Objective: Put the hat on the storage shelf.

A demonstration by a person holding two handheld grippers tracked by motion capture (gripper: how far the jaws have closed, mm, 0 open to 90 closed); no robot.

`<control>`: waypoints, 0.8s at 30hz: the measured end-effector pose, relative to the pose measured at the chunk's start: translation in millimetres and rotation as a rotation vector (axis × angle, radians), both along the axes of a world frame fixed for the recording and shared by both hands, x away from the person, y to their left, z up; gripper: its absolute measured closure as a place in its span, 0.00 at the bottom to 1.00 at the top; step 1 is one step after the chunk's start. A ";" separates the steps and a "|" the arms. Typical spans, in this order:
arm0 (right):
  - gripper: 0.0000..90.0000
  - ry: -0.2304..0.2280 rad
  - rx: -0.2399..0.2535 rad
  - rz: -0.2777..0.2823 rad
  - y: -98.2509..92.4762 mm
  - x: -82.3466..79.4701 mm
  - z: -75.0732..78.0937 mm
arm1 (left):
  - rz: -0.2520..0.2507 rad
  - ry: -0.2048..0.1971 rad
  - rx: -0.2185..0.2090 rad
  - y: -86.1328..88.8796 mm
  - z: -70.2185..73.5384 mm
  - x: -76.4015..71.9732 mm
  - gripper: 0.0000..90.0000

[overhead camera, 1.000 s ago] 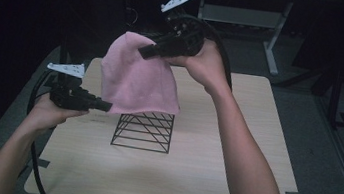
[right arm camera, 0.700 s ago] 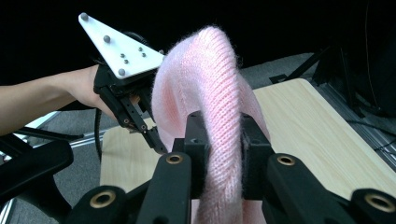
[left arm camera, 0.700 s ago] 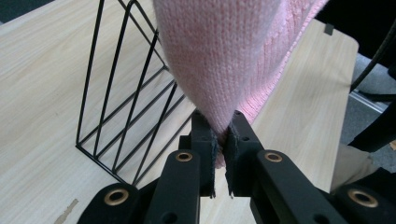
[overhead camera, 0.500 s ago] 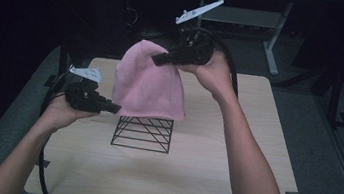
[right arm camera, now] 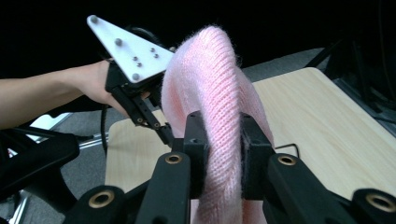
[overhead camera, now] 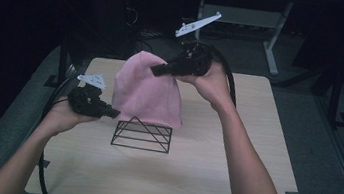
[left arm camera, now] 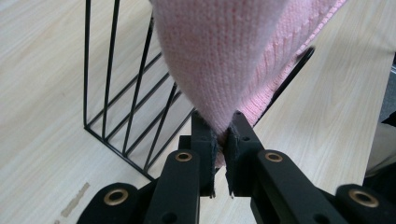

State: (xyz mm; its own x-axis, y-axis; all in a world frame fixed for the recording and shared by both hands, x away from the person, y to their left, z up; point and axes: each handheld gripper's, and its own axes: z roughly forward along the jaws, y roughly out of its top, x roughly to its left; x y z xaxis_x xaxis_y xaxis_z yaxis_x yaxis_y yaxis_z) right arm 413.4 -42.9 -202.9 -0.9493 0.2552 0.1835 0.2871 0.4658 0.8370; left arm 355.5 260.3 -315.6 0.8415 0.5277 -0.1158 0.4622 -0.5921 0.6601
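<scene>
Table (overhead camera: 249,188): light wood top; the near half lies bare apart from the person's forearms coming in over the near edge.
Left gripper (overhead camera: 113,113): near the left edge, jaws closed tight on the lower corner of the pink knitted garment (overhead camera: 148,91); in the left gripper view (left arm camera: 223,140) the knit is pinched thin between the pads.
Wire rack (overhead camera: 142,136): black, about mid-table, just beside the left gripper's tips; its slanted bars stand directly under the hanging knit and touch its lower hem.
Pink knitted garment: held off the table above the rack, draped in a cone from the right gripper down to the left gripper.
Right gripper (overhead camera: 156,69): higher and nearer the far edge, clamped on a thick fold at the garment's top; right gripper view (right arm camera: 223,156) shows the ribbed fold filling the jaws.
Beyond far edge: dark floor, a pale desk frame (overhead camera: 272,49), cables.
</scene>
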 end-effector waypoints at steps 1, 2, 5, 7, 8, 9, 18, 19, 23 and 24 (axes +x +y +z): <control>0.84 0.003 0.000 0.004 1.3 -0.9 -2.0 | 0.007 0.005 -0.001 3.1 -3.2 -0.3 0.93; 0.84 0.003 0.000 0.004 1.3 -0.9 -2.0 | 0.007 0.005 -0.001 3.1 -3.2 -0.3 0.93; 0.84 0.011 0.007 0.017 3.2 -2.4 -6.9 | 0.019 0.005 -0.007 6.9 -9.2 -1.2 0.93; 0.84 0.020 0.012 0.031 4.7 -4.1 -12.5 | 0.020 0.004 -0.002 9.1 -13.4 -1.7 0.93; 0.84 0.020 0.012 0.031 4.7 -4.1 -12.5 | 0.020 0.004 -0.002 9.1 -13.4 -1.7 0.93; 0.83 0.028 0.017 0.037 5.0 -4.2 -16.7 | 0.023 0.002 0.003 9.8 -16.4 -2.3 0.93; 0.81 0.063 0.026 0.058 3.9 -2.7 -38.9 | 0.037 0.026 0.008 11.0 -36.5 -4.5 0.93; 0.81 0.065 0.027 0.061 4.0 -2.6 -41.5 | 0.041 0.025 0.010 11.3 -39.0 -4.6 0.93; 0.80 0.087 0.026 0.070 4.5 -3.1 -51.9 | 0.048 0.033 0.031 12.5 -48.3 -4.8 0.93; 0.80 0.087 0.026 0.070 4.5 -3.1 -51.9 | 0.048 0.033 0.031 12.5 -48.3 -4.8 0.93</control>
State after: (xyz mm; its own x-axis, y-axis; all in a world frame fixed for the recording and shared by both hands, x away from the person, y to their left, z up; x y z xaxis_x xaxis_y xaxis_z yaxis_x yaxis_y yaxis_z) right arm 410.3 -38.4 -254.9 -0.9449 0.1829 0.2715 0.3265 0.4657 0.8225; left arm 350.7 272.8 -363.9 0.8112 0.5711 -0.1257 0.5114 -0.5887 0.6260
